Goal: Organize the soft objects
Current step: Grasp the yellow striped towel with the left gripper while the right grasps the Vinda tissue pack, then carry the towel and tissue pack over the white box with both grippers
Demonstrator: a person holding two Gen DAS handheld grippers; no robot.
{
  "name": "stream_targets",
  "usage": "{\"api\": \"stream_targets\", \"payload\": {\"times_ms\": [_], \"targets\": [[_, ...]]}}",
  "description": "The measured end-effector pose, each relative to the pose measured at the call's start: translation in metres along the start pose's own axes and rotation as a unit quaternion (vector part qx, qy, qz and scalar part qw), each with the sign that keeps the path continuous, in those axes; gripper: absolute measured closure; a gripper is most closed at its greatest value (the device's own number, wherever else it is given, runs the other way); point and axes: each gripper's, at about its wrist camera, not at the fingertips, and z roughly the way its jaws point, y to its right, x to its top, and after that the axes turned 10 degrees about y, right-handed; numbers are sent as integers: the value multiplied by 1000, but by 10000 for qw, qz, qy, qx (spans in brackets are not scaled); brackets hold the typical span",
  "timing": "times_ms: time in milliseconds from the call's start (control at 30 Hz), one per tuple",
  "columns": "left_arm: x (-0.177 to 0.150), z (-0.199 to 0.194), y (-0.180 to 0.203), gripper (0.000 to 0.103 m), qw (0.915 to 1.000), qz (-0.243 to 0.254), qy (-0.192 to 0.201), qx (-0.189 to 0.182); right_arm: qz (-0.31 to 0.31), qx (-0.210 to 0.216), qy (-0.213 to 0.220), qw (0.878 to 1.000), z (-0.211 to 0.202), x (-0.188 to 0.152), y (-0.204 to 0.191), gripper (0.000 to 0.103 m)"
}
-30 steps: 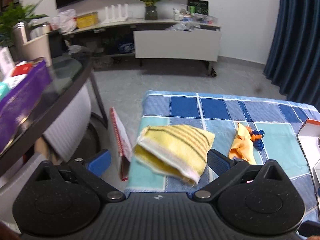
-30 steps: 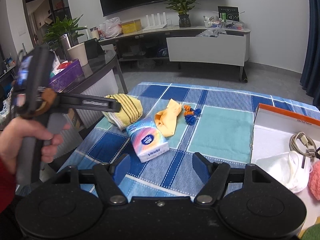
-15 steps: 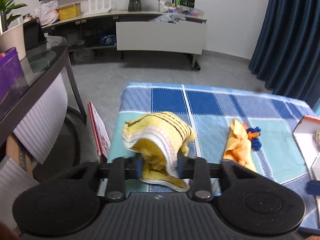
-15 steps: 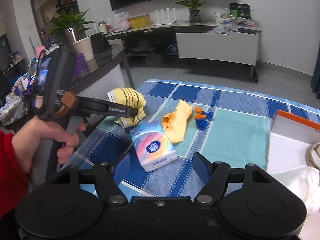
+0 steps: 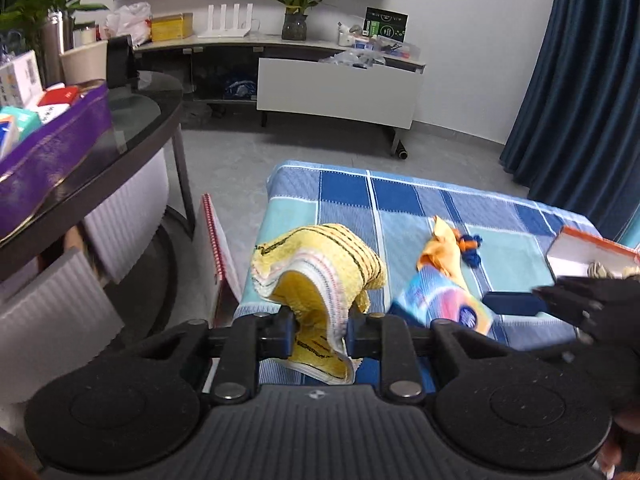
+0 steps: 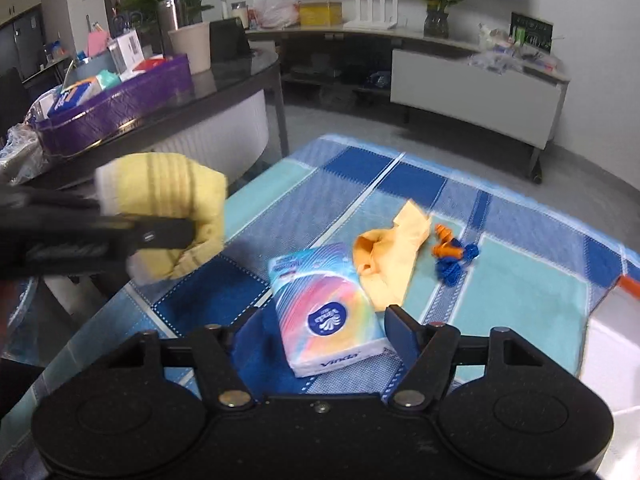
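Checked blue cloth covers the table (image 6: 520, 280), where the left gripper (image 5: 320, 330) clamps a yellow towel (image 5: 320, 268) at nine o'clock while the right gripper's (image 6: 320, 330) jaws close around a tissue pack (image 6: 328, 308).

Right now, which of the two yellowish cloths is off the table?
The striped yellow towel, pinched in the left hand-held gripper. The plain orange-yellow cloth lies flat.

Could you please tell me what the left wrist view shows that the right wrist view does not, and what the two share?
Only the left wrist view shows the red notebook beside the table and the left gripper with its jaws shut on the yellow towel. Only the right wrist view shows the right gripper, jaws closing with the tissue pack between them. Both show the towel, tissue pack, orange cloth and checked tablecloth.
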Motion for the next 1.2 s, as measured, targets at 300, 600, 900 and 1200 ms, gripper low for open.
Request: {"api": "stream_targets", "payload": {"times_ms": [300, 600, 900, 1200], "targets": [[-17, -32, 10, 79, 9998, -207, 59, 60, 398, -225, 285, 9986, -47, -7, 0, 39], [-37, -74, 30, 79, 9995, -280, 119, -33, 692, -478, 607, 9946, -129, -40, -3, 40], [-52, -110, 64, 79, 9994, -134, 288, -135, 931, -869, 936, 9874, -195, -69, -4, 40], [-50, -134, 82, 79, 9986, -58, 490, -168, 910, -1040, 1236, 9827, -240, -74, -3, 40]]}}
